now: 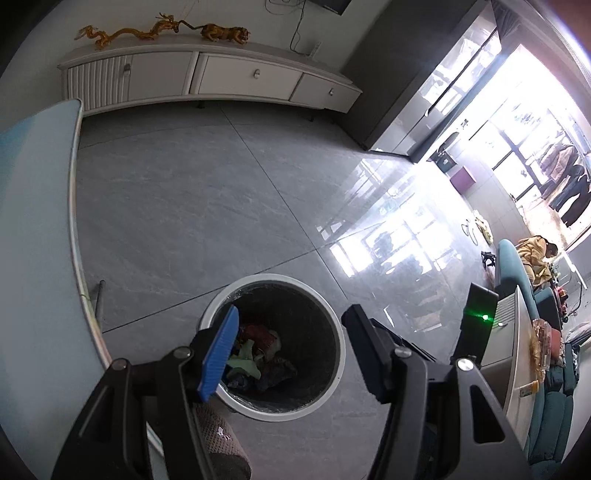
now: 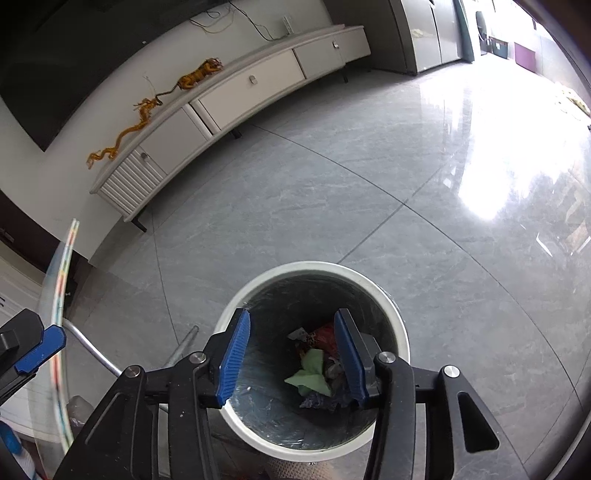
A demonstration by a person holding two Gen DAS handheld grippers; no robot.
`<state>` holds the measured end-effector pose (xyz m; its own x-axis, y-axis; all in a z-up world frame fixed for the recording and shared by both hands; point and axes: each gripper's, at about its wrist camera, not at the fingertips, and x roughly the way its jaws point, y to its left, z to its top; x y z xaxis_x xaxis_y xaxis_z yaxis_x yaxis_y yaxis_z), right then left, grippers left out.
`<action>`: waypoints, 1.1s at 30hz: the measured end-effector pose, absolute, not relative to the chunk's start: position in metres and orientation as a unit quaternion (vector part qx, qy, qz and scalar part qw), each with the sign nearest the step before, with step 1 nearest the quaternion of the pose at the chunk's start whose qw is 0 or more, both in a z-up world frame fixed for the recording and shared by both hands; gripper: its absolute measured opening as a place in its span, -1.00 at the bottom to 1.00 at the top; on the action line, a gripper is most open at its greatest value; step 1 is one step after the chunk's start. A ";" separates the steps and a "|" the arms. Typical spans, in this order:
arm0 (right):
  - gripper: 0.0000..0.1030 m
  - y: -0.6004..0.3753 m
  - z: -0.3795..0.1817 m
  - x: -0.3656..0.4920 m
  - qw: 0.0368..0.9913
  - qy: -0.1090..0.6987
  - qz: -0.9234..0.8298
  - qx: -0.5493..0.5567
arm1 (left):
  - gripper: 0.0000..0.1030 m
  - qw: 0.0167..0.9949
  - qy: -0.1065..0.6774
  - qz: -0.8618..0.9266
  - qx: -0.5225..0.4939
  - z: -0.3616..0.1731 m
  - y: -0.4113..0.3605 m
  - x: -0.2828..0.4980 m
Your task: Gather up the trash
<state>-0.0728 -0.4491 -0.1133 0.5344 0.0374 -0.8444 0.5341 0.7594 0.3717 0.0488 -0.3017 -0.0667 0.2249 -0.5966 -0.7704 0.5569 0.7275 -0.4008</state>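
Note:
A round white-rimmed trash bin (image 1: 334,314) stands on the grey floor; it also shows in the right wrist view (image 2: 400,328). It has a dark liner and holds crumpled trash (image 1: 258,354), with a green scrap, red wrapper and paper (image 2: 312,373). My left gripper (image 1: 291,347) is open and empty above the bin's mouth. My right gripper (image 2: 291,356) is open and empty, directly above the bin. The left gripper's blue fingertip (image 2: 40,349) shows at the left edge of the right wrist view.
A glass table edge (image 1: 74,236) runs along the left, with a metal leg (image 2: 183,347) near the bin. A white TV cabinet (image 1: 236,77) with golden figurines (image 1: 225,33) lines the far wall. A teal sofa (image 1: 517,273) and white table (image 1: 517,354) stand at right.

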 end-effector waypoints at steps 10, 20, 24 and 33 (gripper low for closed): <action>0.03 -0.395 -0.022 -0.072 0.871 0.399 -0.090 0.272 | 0.28 0.862 0.408 -0.300 -0.040 0.018 -0.208 0.027; 0.32 -0.289 0.051 -0.075 0.913 0.357 -0.010 0.197 | 0.34 0.929 0.329 -0.162 -0.053 0.072 -0.063 0.002; 0.40 -0.254 0.062 -0.084 0.920 0.349 0.007 0.176 | 0.39 0.943 0.310 -0.107 -0.059 0.079 -0.009 -0.016; 0.56 -0.201 0.082 -0.102 0.933 0.329 0.034 0.142 | 0.40 0.956 0.275 -0.070 -0.072 0.093 0.037 -0.070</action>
